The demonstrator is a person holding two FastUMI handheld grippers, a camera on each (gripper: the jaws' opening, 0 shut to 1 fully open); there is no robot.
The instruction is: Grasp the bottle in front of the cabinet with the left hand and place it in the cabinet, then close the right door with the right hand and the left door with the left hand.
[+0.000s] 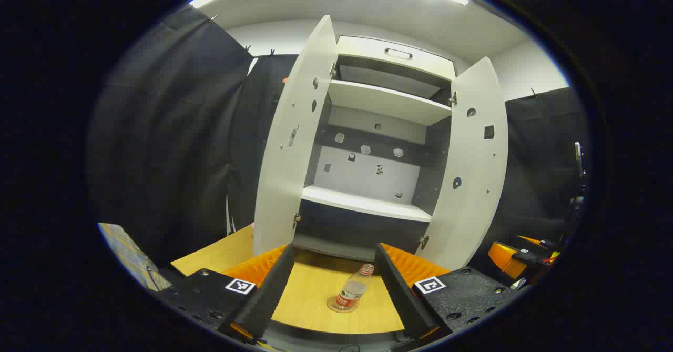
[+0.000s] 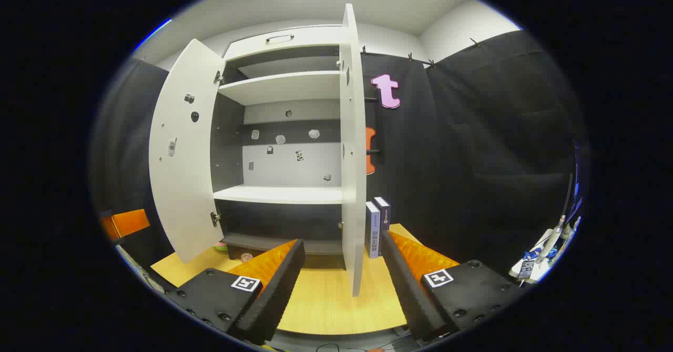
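Now my left tongs (image 1: 334, 289) gape around the upright bottle (image 1: 353, 290) on the bench (image 1: 315, 294); my right tongs (image 2: 342, 283) gape before the right door (image 2: 353, 147).

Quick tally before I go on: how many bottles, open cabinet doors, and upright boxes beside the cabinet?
Bottle: 1
Open cabinet doors: 2, the left door and the right door
Upright boxes beside the cabinet: 2, the front box and the rear box
Total: 5

Black screw-studded gripper bodies with square markers
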